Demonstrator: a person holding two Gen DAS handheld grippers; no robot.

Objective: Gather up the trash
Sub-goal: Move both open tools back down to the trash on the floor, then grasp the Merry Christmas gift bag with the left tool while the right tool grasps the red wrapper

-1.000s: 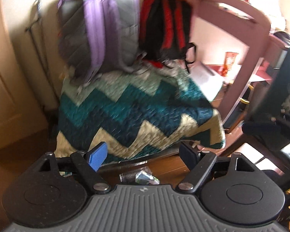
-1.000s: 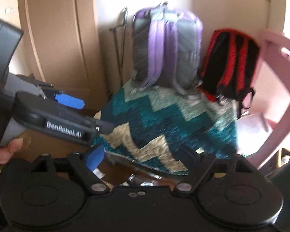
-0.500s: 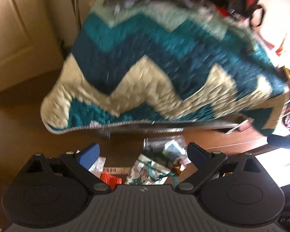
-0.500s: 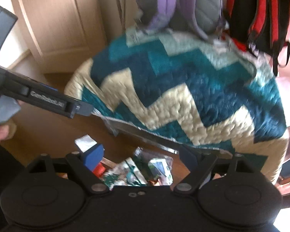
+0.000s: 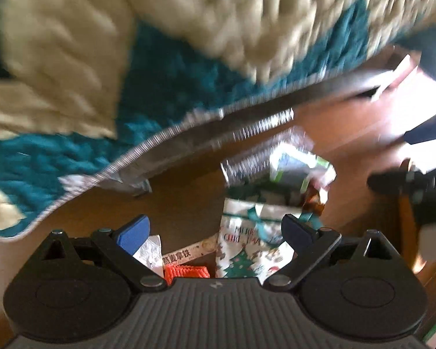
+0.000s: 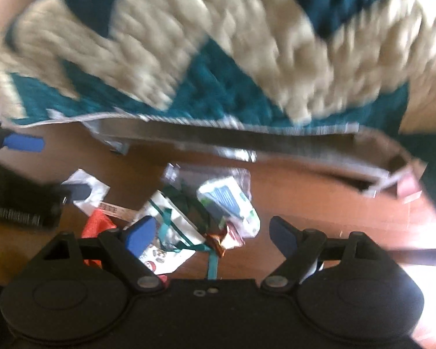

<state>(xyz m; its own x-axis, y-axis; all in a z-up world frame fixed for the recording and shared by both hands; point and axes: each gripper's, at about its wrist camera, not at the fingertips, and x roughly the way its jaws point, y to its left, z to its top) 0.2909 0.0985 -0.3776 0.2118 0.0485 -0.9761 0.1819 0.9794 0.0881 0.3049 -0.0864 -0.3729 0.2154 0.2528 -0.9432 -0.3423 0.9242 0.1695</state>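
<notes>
A pile of trash lies on the brown wooden floor by the bed's edge. It holds a Christmas-print gift bag (image 5: pixel 247 250) (image 6: pixel 171 224), a green-and-white packet (image 5: pixel 299 168) (image 6: pixel 232 203), an orange piece (image 5: pixel 186 270) (image 6: pixel 97 224), a white wrapper (image 5: pixel 149 251) (image 6: pixel 84 187) and a shiny brown candy wrapper (image 6: pixel 218 242). My left gripper (image 5: pixel 215 231) points down over the pile, open, with nothing between its pads. It also shows at the left of the right wrist view as the left gripper (image 6: pixel 65 167). My right gripper (image 6: pixel 212 234) hangs open above the bag and the packet, pinching nothing.
A teal-and-cream zigzag quilt (image 5: pixel 165 67) (image 6: pixel 247 58) hangs over the bed and fills the upper half of both views. Its grey hem (image 5: pixel 189 133) overhangs the floor just beyond the pile. A dark chair base (image 5: pixel 407 180) stands at the right.
Both grippers have dropped toward the floor and tipped downward. The backpacks and the door have left view, and the trash pile is now close beneath the fingers. The left jaws stand slightly wider.
</notes>
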